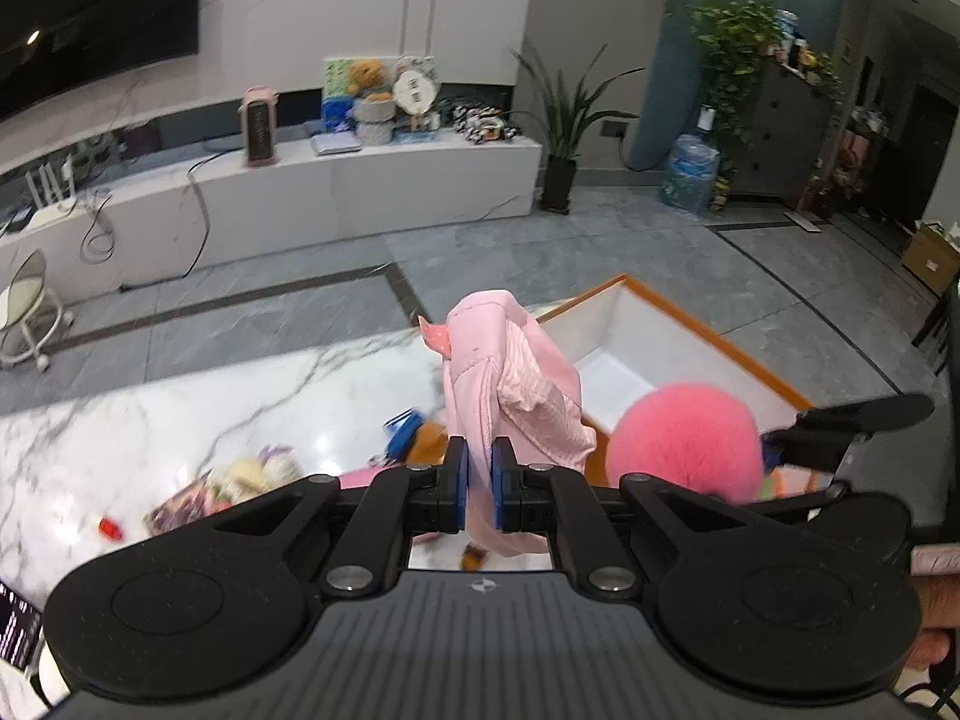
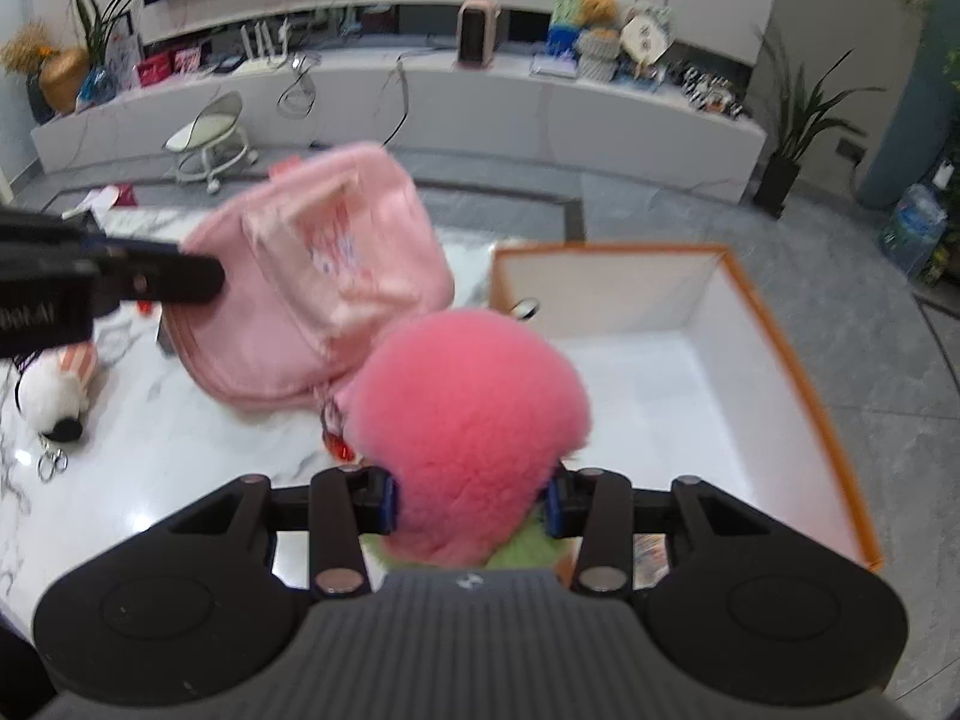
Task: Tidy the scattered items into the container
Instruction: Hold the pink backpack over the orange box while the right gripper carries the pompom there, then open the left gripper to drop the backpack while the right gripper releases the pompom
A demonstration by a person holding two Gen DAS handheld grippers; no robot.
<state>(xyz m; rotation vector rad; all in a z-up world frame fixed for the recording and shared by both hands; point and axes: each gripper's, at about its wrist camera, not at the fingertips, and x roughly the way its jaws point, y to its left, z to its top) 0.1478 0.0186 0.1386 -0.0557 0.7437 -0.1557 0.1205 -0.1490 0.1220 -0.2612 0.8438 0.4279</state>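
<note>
My left gripper (image 1: 479, 483) is shut on a pink cloth bag (image 1: 510, 378) and holds it above the marble table. The bag also shows in the right wrist view (image 2: 312, 276), with the left gripper (image 2: 180, 276) at its left edge. My right gripper (image 2: 471, 507) is shut on a fluffy pink plush toy (image 2: 468, 414) with green parts below, held beside the near left corner of the white box with orange rim (image 2: 798, 360). The plush (image 1: 684, 444) and the box (image 1: 690, 324) show in the left wrist view too. The box looks bare inside.
On the marble table (image 1: 180, 420) lie a purple bouquet-like item (image 1: 234, 486), a small red piece (image 1: 111, 528), a blue and brown toy (image 1: 414, 438), and a black-and-white plush with key rings (image 2: 54, 402). A white stool (image 2: 210, 138) and TV bench stand beyond.
</note>
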